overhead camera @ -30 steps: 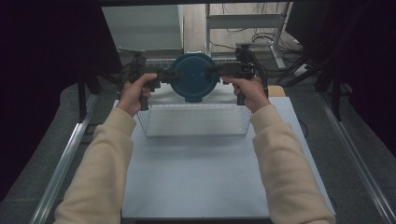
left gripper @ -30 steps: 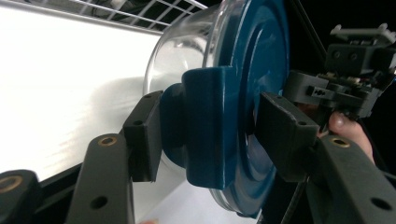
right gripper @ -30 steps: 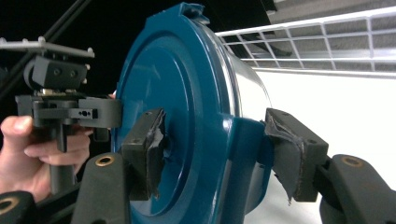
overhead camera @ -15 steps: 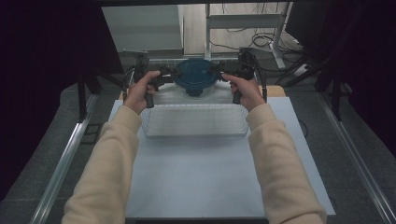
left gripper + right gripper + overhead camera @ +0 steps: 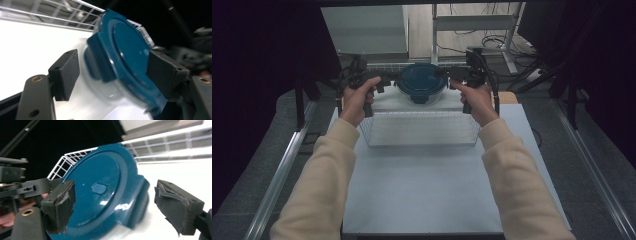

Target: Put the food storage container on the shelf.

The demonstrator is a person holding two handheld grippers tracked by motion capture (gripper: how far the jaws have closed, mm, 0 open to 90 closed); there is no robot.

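With both jaws just spread off its side tabs, lidded container (image 5: 422, 84) sits released behind basket (image 5: 419, 129) on table (image 5: 427, 190).

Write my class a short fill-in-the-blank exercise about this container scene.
1. The lid of the round container is dark ____.
2. The container stands beyond the white wire ____ on the table.
3. The left gripper and right gripper flank the container with fingers ____.

Missing words: blue; basket; open

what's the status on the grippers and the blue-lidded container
Left gripper and right gripper jaws just been opening, pads off the blue-lidded container. Container down beyond the wire basket. Nothing in the way.
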